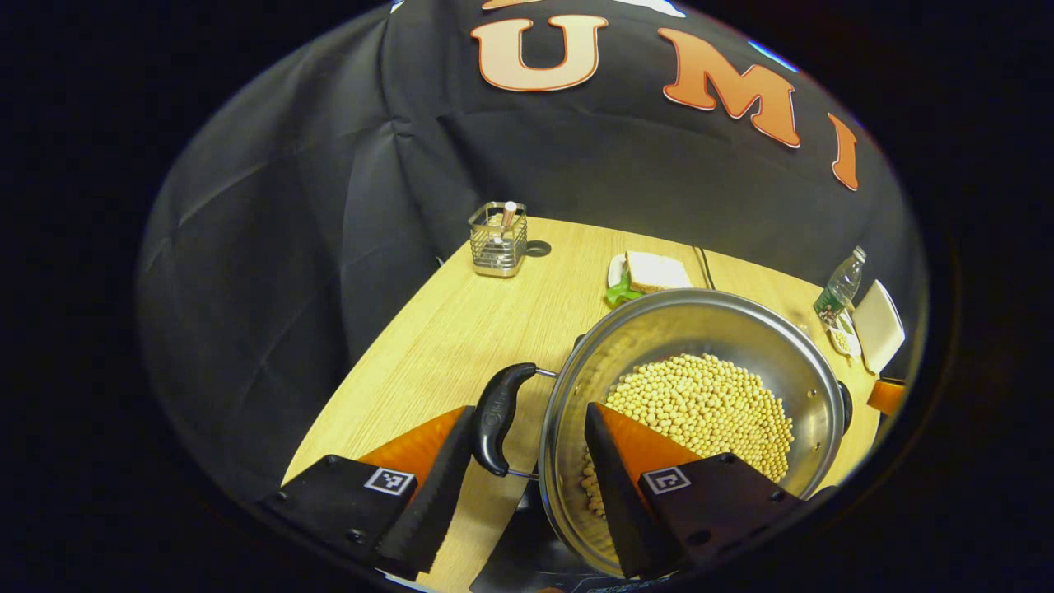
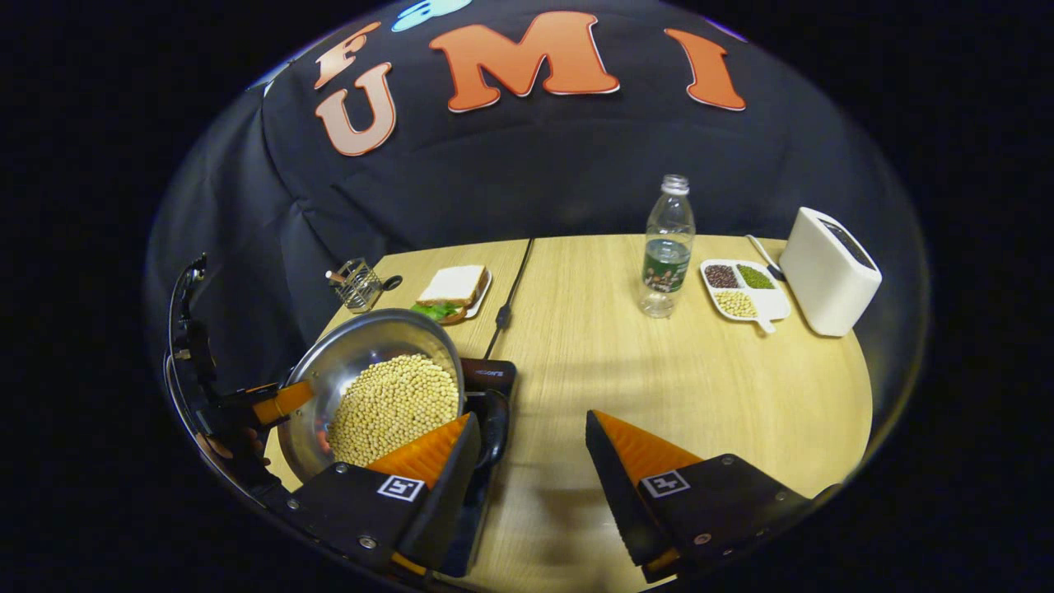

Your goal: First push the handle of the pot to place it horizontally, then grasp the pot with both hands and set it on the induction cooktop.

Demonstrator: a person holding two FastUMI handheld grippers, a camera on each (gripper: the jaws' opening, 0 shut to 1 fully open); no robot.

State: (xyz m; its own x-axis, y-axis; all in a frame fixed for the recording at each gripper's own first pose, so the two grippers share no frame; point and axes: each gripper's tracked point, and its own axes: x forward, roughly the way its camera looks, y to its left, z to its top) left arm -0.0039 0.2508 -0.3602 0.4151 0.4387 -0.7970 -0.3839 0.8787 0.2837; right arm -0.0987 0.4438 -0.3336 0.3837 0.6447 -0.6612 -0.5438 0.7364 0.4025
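Steel pot (image 1: 692,412) of soybeans: on the induction cooktop (image 2: 487,377). Left tool (image 1: 527,469): fingers apart, straddling the pot's near handle (image 1: 498,418). Right tool (image 2: 531,461): fingers apart, far handle (image 2: 494,436) just beside its inner finger.

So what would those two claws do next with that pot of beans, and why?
Probably close, I'd judge. The left gripper is open with the pot's left handle between its fingers; the right gripper is open, one finger beside the other handle. The pot seems already on the cooktop, so the step may be finishing.
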